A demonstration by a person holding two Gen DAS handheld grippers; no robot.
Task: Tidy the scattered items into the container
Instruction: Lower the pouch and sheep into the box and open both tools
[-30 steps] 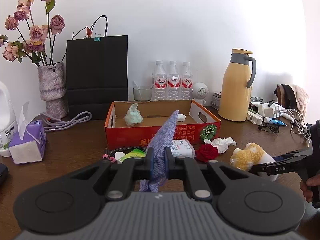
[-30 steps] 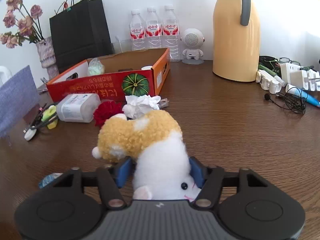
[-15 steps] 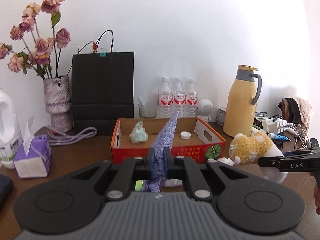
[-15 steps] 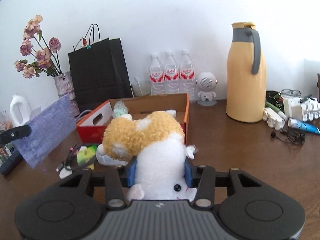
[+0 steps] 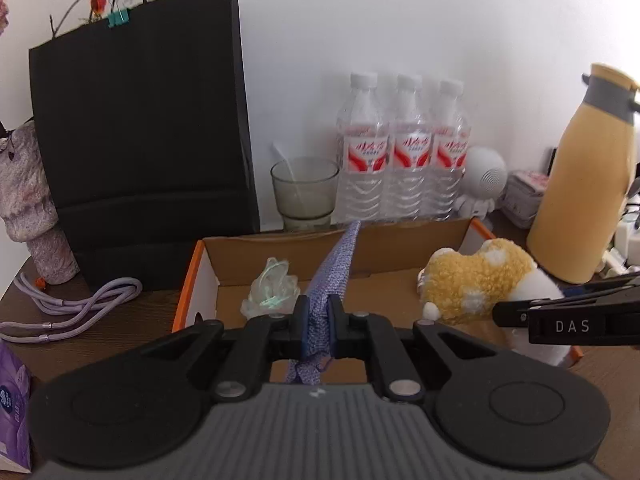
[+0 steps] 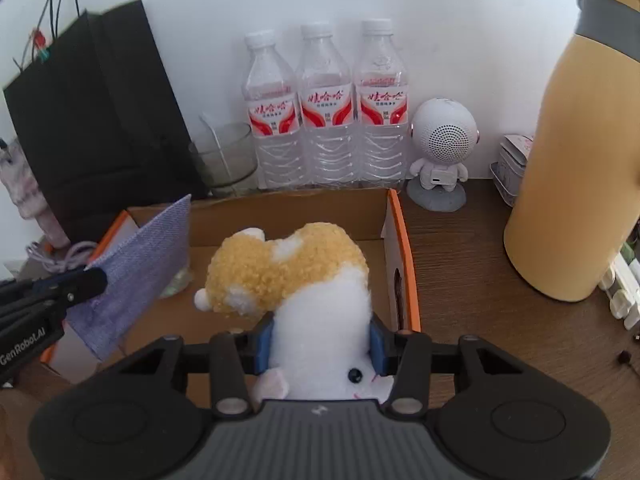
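Cloth (image 5: 334, 276), plush (image 6: 296, 280) above box (image 6: 404, 256)

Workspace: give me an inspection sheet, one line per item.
Surface: brown wooden table.
Job's things: cardboard box, open-topped; purple cloth and plush hamster held above it; pale green bundle already inside.
Clutter: three water bottles, glass, yellow jug, black paper bag, white speaker figure, purple tissue pack.
Grippers: left gripper jaws clamp the cloth; right gripper jaws clamp the hamster.
Cables: lilac cord left of the box.
Surroundings: white wall.
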